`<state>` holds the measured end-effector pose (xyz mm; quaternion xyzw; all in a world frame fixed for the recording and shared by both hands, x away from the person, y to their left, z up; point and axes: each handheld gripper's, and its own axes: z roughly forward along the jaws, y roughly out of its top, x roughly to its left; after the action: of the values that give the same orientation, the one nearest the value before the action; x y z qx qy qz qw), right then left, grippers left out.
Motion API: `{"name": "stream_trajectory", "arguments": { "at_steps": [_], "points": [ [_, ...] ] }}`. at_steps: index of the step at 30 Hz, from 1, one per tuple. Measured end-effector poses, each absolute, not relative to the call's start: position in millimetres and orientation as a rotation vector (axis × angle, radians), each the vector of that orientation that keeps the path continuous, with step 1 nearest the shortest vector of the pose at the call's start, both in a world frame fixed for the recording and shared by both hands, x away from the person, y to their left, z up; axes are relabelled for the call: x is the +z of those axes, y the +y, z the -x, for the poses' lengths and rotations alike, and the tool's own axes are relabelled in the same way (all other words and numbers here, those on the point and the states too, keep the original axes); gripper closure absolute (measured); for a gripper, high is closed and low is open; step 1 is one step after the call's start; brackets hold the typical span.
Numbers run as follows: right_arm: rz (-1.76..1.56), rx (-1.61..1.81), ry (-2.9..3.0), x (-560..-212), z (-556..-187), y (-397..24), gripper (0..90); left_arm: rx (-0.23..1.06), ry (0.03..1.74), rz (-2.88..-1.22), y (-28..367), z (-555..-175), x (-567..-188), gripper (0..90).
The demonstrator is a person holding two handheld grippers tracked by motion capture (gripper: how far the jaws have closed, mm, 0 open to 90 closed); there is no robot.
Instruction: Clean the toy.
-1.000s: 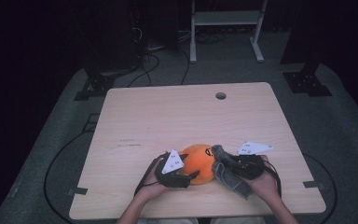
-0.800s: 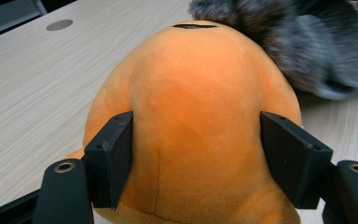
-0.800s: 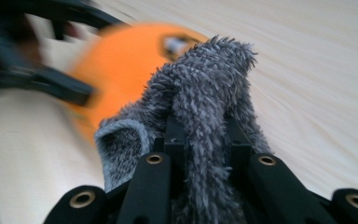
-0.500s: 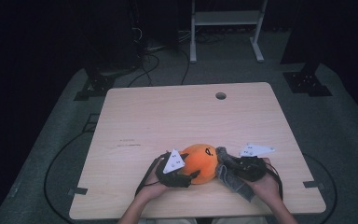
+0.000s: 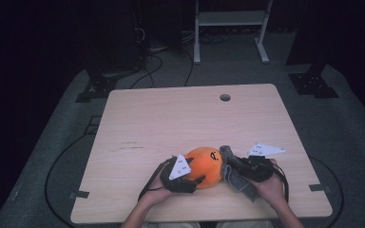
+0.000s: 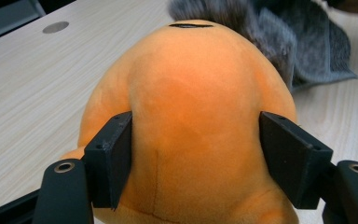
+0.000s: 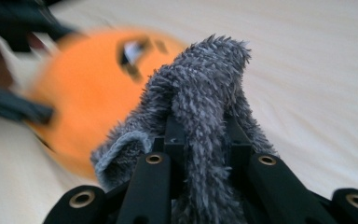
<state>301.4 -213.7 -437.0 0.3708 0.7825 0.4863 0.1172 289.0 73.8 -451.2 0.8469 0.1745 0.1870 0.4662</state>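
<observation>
An orange plush toy (image 5: 204,166) with a black drawn face lies near the front edge of the wooden table (image 5: 180,118). My left gripper (image 5: 196,177) is shut on the plush (image 6: 191,93) from its left side; both pads (image 6: 114,154) press into the body. My right gripper (image 5: 232,164) is shut on a grey fluffy cloth (image 5: 240,183) right of the toy. In the right gripper view the cloth (image 7: 205,79) bunches up over the closed jaws of the right gripper (image 7: 205,135) and touches the blurred plush (image 7: 88,93). The cloth (image 6: 298,42) lies behind the toy.
A round cable hole (image 5: 225,97) sits near the table's far edge. The person's hands come in over the front edge. Black cables (image 5: 62,156) loop on the grey floor to the left, and a white frame (image 5: 228,28) and dark stands rise behind the table.
The right gripper with the grey cloth has shifted a little to the right beside the plush. The left gripper and the toy have stayed in place.
</observation>
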Motion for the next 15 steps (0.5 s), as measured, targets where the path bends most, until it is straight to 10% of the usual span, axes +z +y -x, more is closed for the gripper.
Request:
{"name": "stream_trajectory", "arguments": {
  "at_steps": [15],
  "points": [
    [-1.039,1.302,2.408,-445.3,-290.3,-212.9,75.7,0.408,0.488,-2.023,79.4,-298.5,-439.4,24.6]
  ]
}}
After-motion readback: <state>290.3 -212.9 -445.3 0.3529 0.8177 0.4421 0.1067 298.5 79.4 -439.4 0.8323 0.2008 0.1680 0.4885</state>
